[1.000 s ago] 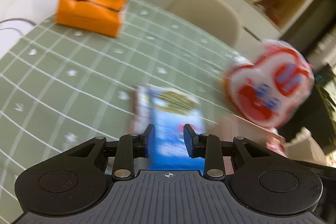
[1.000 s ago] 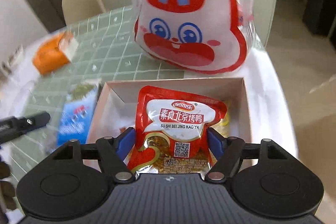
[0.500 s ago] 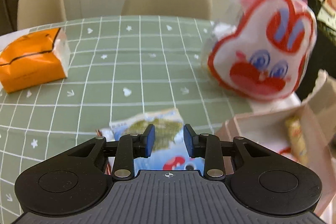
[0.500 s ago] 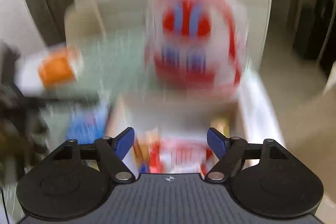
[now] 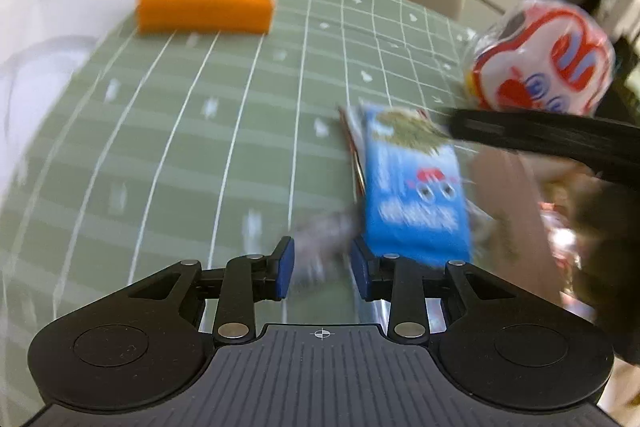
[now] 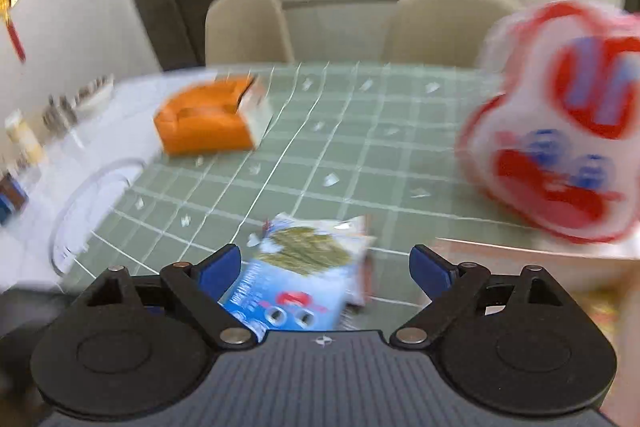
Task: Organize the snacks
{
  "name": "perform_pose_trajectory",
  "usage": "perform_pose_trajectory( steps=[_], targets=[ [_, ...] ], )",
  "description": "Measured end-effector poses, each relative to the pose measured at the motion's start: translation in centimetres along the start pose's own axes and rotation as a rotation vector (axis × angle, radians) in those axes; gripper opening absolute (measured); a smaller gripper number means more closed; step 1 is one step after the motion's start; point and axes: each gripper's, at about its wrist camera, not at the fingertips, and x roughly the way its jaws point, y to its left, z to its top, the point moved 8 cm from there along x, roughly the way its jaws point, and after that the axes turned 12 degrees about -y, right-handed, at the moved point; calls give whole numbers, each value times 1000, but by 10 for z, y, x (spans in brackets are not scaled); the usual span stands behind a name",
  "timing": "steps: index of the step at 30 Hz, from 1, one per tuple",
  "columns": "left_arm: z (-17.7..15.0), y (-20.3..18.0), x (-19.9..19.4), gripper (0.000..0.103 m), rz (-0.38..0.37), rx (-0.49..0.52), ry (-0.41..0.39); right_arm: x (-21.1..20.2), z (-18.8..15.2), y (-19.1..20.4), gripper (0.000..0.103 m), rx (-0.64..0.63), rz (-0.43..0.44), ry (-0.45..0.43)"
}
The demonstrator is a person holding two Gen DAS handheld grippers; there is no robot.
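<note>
A blue snack packet [image 5: 414,187] lies flat on the green checked tablecloth [image 5: 200,131], with another red-edged packet under it. My left gripper [image 5: 322,269] is open and empty, just left of the packet's near end. My right gripper [image 6: 325,269] is wide open above the same blue packet [image 6: 298,281], which lies between its fingers. The right gripper also shows in the left wrist view [image 5: 540,139] as a dark bar over the packet's far end. The pink cardboard box [image 6: 532,259] stands to the right of the packet. A rabbit-faced snack bag [image 6: 560,151] stands behind the box.
An orange tissue box [image 6: 208,123] sits at the far left of the cloth. A clear round dish [image 6: 88,203] and small items lie on the white table [image 6: 32,247] to the left. Two beige chairs [image 6: 248,27] and a cabinet stand behind the table.
My right gripper has let go of the red packet over the box and swung left over the blue packet. My left gripper has shifted left, off the blue packet.
</note>
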Motion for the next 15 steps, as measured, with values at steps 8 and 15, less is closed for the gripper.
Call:
perform_pose_trajectory(
  steps=[8, 15],
  targets=[
    [-50, 45, -54, 35, -16, -166, 29, 50, -40, 58, 81, -149, -66, 108],
    [-68, 33, -63, 35, -128, -187, 49, -37, -101, 94, 60, -128, 123, 127]
  ],
)
